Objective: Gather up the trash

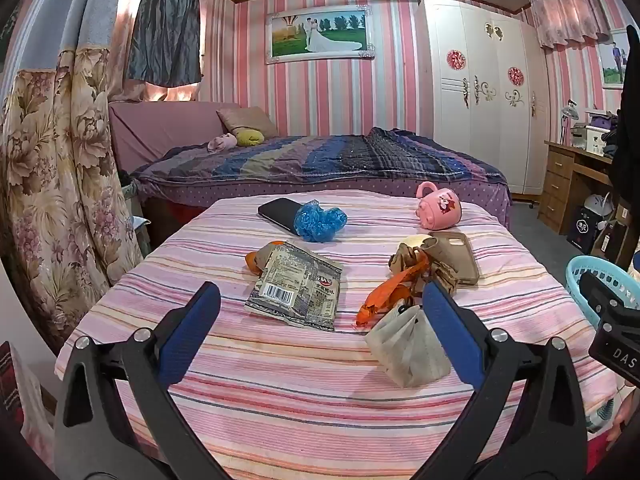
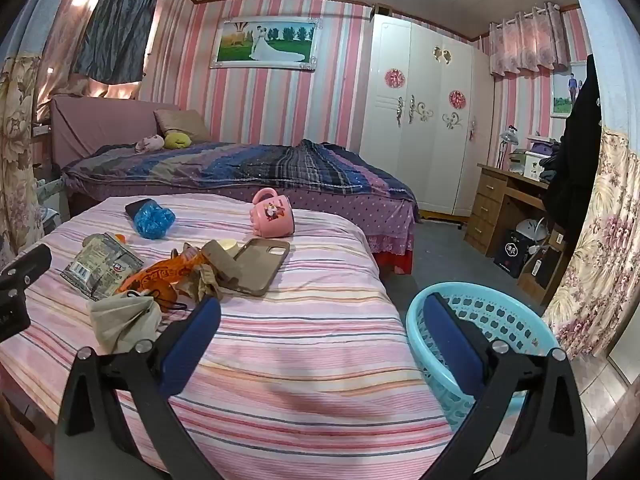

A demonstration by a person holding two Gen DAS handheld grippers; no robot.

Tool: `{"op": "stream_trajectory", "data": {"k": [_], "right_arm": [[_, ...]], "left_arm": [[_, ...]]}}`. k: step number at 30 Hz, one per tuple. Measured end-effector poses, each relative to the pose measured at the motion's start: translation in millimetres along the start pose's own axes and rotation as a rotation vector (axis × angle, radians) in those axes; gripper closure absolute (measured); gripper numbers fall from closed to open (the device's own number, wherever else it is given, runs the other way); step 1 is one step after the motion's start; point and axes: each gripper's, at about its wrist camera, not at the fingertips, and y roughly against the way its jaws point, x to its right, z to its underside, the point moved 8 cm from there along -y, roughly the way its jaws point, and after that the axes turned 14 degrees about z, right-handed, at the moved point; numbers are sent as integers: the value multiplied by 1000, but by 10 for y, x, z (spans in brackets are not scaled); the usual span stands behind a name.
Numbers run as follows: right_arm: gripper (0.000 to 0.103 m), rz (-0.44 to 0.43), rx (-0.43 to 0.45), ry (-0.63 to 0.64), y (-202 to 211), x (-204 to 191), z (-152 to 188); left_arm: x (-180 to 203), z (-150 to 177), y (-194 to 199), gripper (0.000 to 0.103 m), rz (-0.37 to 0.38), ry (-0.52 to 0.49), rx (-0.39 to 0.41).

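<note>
Left gripper (image 1: 322,300) stands wide open and empty above the striped pink bedcover (image 1: 280,392); its right finger hides part of a crumpled beige wrapper (image 1: 404,350). A flat silver snack packet (image 1: 298,284) lies just ahead between the fingers. Right gripper (image 2: 322,312), equally spread and empty, partly masks the perforated blue plastic basket (image 2: 516,320) beside the bed.

Both wrist views: even, moderately bright indoor light with a pink cast. Warm glare on the curtain (image 1: 132,20) at upper left. Shadows on the striped cover (image 2: 280,380) are soft. Strong fisheye bending with dark vignette at corners. Focus sharp centrally, softer toward edges.
</note>
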Motion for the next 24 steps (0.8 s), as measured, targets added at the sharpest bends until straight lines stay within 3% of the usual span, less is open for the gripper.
{"op": "stream_trajectory", "data": {"k": [24], "right_arm": [[4,2,0,-3,-52,51,-6]], "left_arm": [[34,-3,-53,5,0,0,-1]]}}
